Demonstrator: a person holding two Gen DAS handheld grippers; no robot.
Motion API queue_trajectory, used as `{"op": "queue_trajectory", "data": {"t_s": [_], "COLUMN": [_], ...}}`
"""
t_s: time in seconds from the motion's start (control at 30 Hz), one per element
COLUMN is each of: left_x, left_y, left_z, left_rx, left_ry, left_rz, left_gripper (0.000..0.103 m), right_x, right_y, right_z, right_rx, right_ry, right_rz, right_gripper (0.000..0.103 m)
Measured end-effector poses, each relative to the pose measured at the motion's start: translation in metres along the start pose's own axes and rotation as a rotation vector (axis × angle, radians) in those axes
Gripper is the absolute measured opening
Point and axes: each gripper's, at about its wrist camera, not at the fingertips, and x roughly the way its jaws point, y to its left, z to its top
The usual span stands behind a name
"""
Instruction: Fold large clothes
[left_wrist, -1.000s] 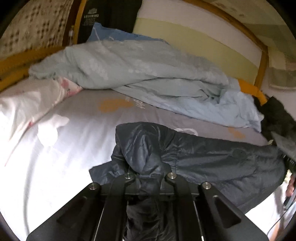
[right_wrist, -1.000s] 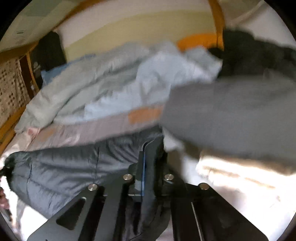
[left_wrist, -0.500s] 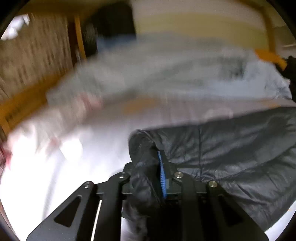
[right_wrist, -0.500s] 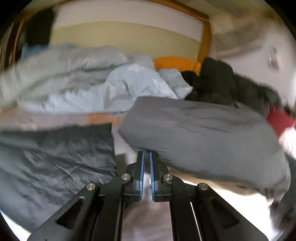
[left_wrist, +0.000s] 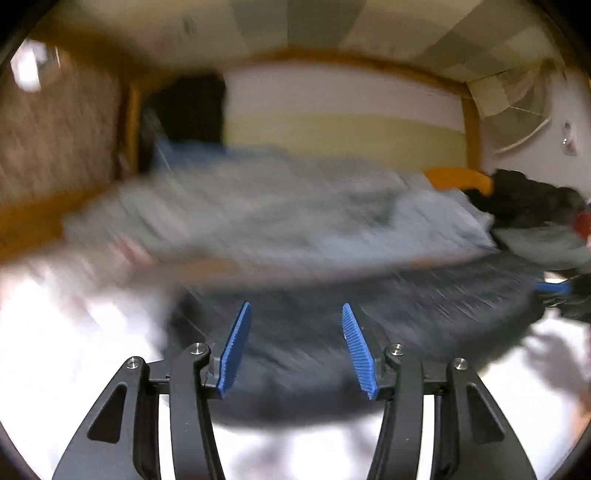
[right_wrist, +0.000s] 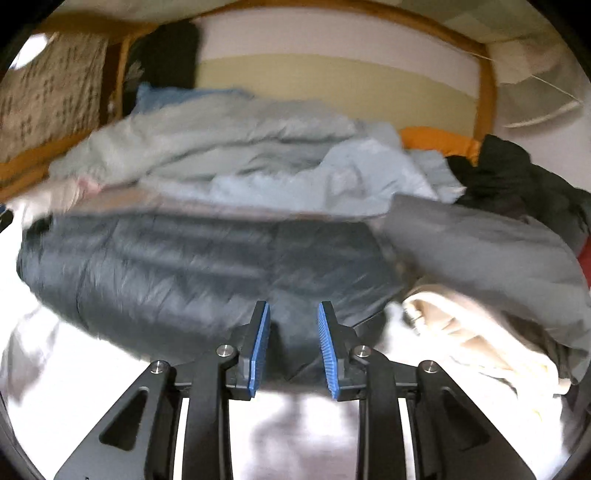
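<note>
Blue ribbed pads: seen on the inner faces of both grippers' black fingers (left_wrist: 236, 350), with nothing caught between them.
Left jaws: the left gripper (left_wrist: 295, 347) is spread wide apart; only the dark fabric beyond is seen through the gap, and no cloth is pinched.
Right jaws: the right gripper (right_wrist: 293, 345) is parted by a narrower gap; the near edge of the dark fabric is seen between the pads, though contact with it cannot be told.
Task garment: a dark navy quilted jacket (right_wrist: 192, 266) is laid out flat across the white bed sheet (right_wrist: 74, 387), just ahead of both grippers; in the left wrist view it (left_wrist: 332, 332) is heavily blurred.
Right of the jacket: a grey garment (right_wrist: 480, 251) is draped over a cream-coloured cloth (right_wrist: 472, 332), close beside the jacket's right edge.
Behind the jacket: a rumpled pale blue duvet (right_wrist: 258, 155) is piled across the far half of the bed.
Far right corner: a heap of black clothing (right_wrist: 517, 177) is lying against an orange cushion (right_wrist: 439, 142).
Surround: an orange-brown wooden bed frame (right_wrist: 485, 88) is seen curving round the far side, with a pale striped wall behind.
</note>
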Motion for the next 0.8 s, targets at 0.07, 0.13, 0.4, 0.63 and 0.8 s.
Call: {"op": "queue_trajectory", "data": {"t_s": [0.07,0.13,0.4,0.63,0.8], "left_x": [0.021,0.037,0.069,0.054,0.042], "left_y": [-0.015,-0.035,-0.048,-0.051,-0.075], "left_z": [-0.014,-0.02,-0.025,-0.02,-0.016], "left_rx": [0.006,0.098,0.123,0.105,0.101], "left_ry": [0.074,0.093,0.163,0.111,0.128], "left_rz": [-0.025,0.006,0.045,-0.036,-0.312], "left_gripper": [0.044,0.045,0.046,0.036,0.002], "right_x": [0.011,0.016,0.074,0.064,0.036], "right_y": [0.005,0.01,0.001,-0.01,-0.008], "right_z": [-0.002,-0.003,0.017,0.023,0.042], "right_rx": [0.002,-0.018,0.064,0.126,0.158], "right_ry": [0.014,-0.005,0.075,0.068,0.048], "right_rz": [-0.008,-0.029,0.001,0.11,0.165], "right_gripper": [0.027,0.027,0.028,0.029,0.029]}}
